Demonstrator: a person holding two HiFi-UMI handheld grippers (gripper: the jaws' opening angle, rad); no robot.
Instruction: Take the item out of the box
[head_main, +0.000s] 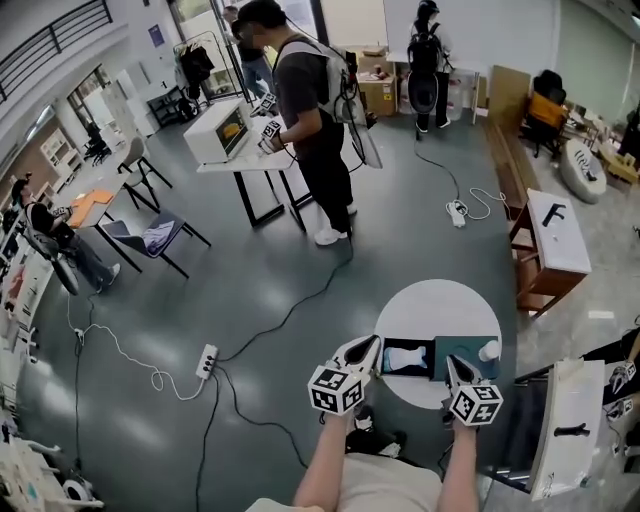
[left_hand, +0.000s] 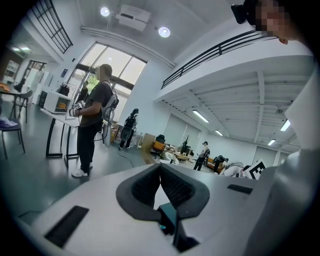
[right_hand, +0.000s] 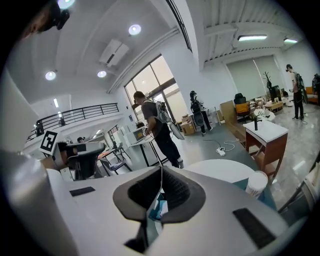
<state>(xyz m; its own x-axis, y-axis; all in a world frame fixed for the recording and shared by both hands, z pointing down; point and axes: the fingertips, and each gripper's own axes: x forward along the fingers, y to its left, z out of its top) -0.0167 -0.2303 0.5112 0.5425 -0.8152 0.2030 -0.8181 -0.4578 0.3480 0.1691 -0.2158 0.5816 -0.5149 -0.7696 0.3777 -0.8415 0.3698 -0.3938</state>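
Looking barely started: white item (head_main: 406, 358) sits inside the open box (head_main: 464, 350) at lower centre. Left gripper (head_main: 368, 350) and right gripper (head_main: 453, 366) flank it, jaws together, holding nothing.

My left claw (head_main: 371, 347) rests pinched together at the left end of the open teal rectangular box (head_main: 462, 348). My right claw (head_main: 453, 364), likewise pinched, hangs over the box's right half, so the middle of the box lies free between them. A small white cylindrical bottle (head_main: 488, 350) stands just beside my right claw and blocks that side. Beyond the box the round white table (head_main: 440, 300) is bare. A white-topped wooden side table (head_main: 555, 235) stands well apart to the right. A black cable (head_main: 297, 308) crosses the grey floor (head_main: 250, 280) on the left.
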